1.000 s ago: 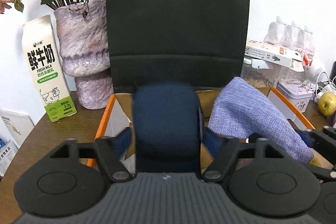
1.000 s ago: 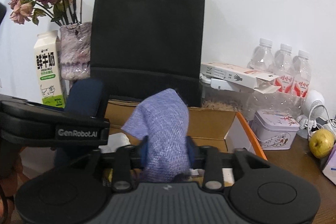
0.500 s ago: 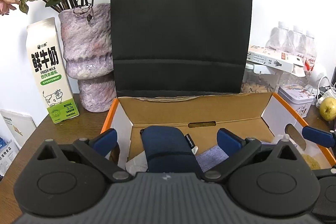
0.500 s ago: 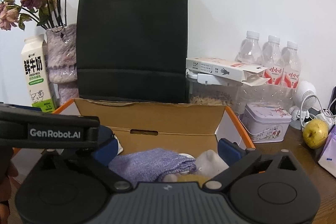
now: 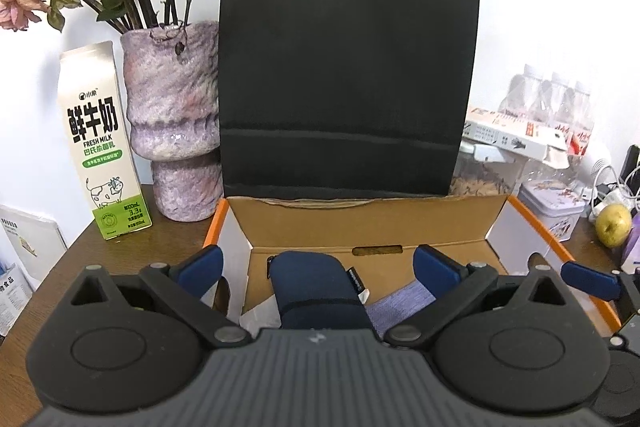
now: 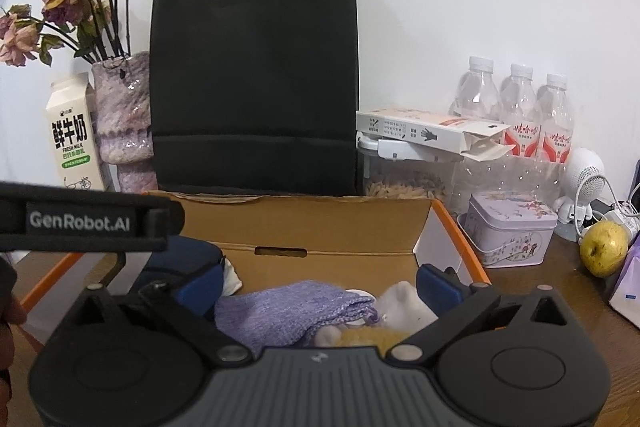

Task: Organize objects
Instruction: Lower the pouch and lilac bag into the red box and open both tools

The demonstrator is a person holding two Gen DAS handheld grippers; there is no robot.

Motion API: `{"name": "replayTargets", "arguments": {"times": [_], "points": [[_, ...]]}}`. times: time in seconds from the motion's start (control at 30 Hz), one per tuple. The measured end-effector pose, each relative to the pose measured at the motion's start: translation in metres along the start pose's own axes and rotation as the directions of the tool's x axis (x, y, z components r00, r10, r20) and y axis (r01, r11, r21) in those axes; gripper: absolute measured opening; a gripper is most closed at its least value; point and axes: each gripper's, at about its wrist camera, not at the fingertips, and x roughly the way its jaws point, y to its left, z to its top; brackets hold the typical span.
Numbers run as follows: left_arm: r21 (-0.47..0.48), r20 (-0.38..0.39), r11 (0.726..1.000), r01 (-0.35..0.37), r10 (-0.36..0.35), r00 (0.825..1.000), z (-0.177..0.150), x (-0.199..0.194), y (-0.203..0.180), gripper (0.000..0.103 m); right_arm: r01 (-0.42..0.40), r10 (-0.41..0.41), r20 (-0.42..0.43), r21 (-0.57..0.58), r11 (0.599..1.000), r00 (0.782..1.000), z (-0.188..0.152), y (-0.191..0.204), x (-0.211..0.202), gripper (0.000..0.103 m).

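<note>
An open cardboard box (image 5: 372,227) with orange edges sits on the wooden table. A dark navy pouch (image 5: 316,287) lies in its left part, and a lilac knitted cloth (image 6: 288,311) lies beside it, also showing in the left wrist view (image 5: 400,303). White and yellowish soft items (image 6: 400,303) lie at the right of the cloth. My left gripper (image 5: 318,265) is open above the navy pouch, holding nothing. My right gripper (image 6: 318,283) is open above the lilac cloth, holding nothing. The left gripper's body (image 6: 80,223) shows at the left in the right wrist view.
A black paper bag (image 5: 348,83) stands behind the box. A milk carton (image 5: 100,147) and a vase (image 5: 172,131) of dried flowers stand left. Right are water bottles (image 6: 516,111), a white carton (image 6: 428,133), a tin (image 6: 512,231), a pear (image 6: 604,247) and cables.
Both grippers let go: the navy pouch and the lilac cloth dropped from the jaws into the box. Both jaws opened and both grippers drew back a little.
</note>
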Motion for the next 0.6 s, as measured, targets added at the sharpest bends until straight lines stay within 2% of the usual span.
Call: {"name": "replayTargets", "arguments": {"times": [0.6], "points": [[-0.011,0.073,0.999,0.047,-0.046,0.996,-0.010,-0.064,0.009,0.103,-0.026,0.027,0.050,-0.033,0.999,0.998,-0.007,0.000,-0.054,0.103]]}}
